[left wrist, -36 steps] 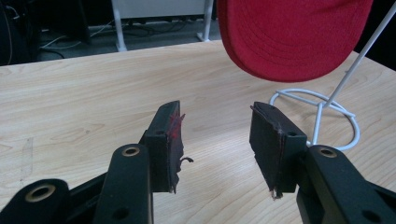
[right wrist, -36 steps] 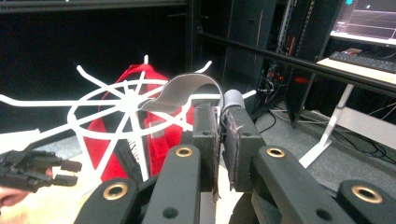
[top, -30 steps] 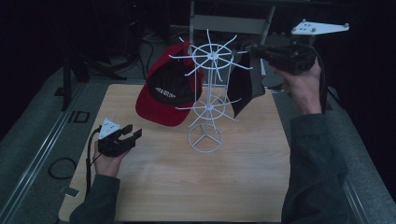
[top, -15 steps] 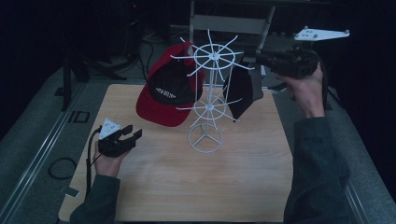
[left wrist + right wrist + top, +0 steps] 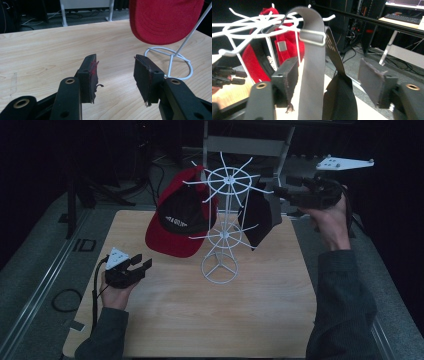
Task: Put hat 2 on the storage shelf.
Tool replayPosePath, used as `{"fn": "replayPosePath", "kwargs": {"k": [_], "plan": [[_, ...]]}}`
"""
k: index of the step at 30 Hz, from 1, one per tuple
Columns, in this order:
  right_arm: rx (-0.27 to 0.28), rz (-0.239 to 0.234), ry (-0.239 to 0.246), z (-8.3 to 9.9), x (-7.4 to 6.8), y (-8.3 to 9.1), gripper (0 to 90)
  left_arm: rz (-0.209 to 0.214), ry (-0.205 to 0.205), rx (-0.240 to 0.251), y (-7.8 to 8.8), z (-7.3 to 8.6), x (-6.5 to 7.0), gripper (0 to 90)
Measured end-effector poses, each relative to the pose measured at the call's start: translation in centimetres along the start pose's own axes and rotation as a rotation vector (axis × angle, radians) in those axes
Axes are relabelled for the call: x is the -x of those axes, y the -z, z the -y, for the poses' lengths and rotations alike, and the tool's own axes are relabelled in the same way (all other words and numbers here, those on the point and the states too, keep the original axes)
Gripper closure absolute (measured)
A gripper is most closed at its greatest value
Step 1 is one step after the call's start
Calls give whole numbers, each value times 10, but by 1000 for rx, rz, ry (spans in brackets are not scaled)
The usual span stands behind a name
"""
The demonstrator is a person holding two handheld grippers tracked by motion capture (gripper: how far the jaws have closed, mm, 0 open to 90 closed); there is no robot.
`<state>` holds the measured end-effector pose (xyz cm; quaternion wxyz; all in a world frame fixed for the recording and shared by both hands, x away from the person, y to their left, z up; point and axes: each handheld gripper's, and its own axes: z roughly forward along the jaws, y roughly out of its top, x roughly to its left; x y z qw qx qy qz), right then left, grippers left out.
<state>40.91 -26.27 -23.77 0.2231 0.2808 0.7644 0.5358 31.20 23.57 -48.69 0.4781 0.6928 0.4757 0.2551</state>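
High view: a white wire rack (image 5: pixel 222 227) stands upright near the centre of a pale wooden table (image 5: pixel 175 320), its ring base on the wood and two tiers of spokes fanning out above. A red cap (image 5: pixel 181 217) hangs at the rack's 9 o'clock side, brim lowest, its dark inside facing the camera. A black cap (image 5: pixel 257 217) hangs from a top spoke at 3 o'clock, long axis near vertical. The right gripper (image 5: pixel 280 190) is held high at 2 o'clock from the rack, jaws pointing toward the top tier. The left gripper (image 5: pixel 140 265) rests low over the table at 8 o'clock, well apart from the rack.

Left gripper view: the two black jaws stand spread, bare wood between them. The red cap's brim (image 5: pixel 165 20) hangs at 1 o'clock, above the rack's white ring base (image 5: pixel 170 62).

Right gripper view: the jaws stand parted, gripping nothing. A grey strap (image 5: pixel 312 65) with a metal slider buckle (image 5: pixel 312 37) loops over a white spoke and hangs straight down between them, just beside the left pad; contact cannot be told. The black cap's body hangs behind it, the red cap at 10 o'clock.
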Motion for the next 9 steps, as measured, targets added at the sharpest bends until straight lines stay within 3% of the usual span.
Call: {"fn": "replayPosePath", "kwargs": {"k": [9], "plan": [[-9,13,5,10,0,2,229,-2,3,0,1,0,0,539]]}}
